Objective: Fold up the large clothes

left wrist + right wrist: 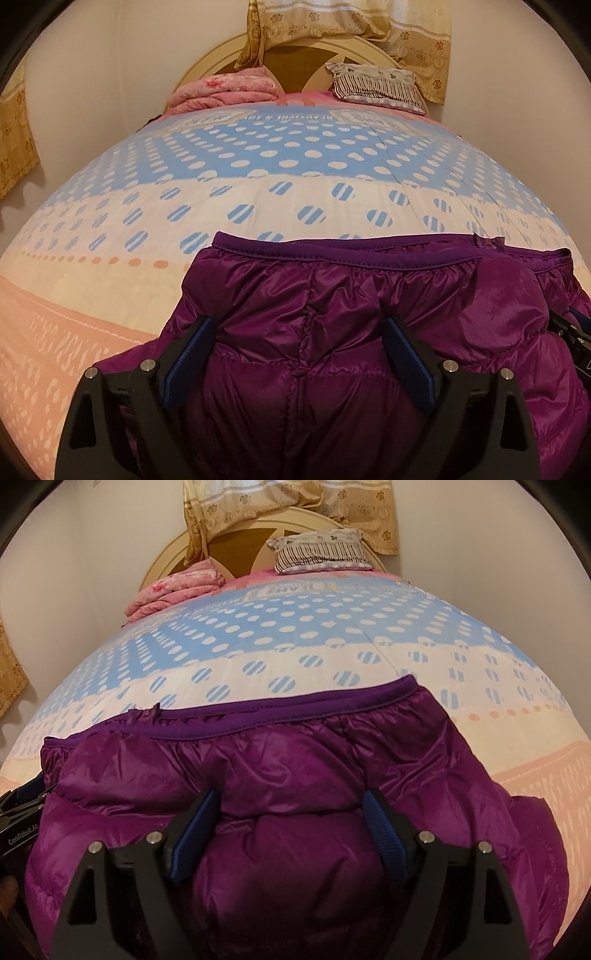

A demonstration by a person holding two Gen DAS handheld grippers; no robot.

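A shiny purple puffer jacket [461,302] lies folded on the bed, its banded hem [332,254] facing the headboard. My left gripper [299,321] hangs over the jacket's left part, open, with its blue pads [192,354] wide apart and quilted fabric bulging between them. My right gripper [291,794] stands open in the same way over the right part of the jacket [295,746]. Each gripper shows at the edge of the other's view: the right gripper [570,328] and the left gripper [22,805].
The jacket rests on a blue, cream and pink dotted blanket [258,155] covering the bed. At the head end lie a folded pink quilt [225,90] and a striped pillow [376,86] below a curtain [406,29]. A wall runs along the bed's left side.
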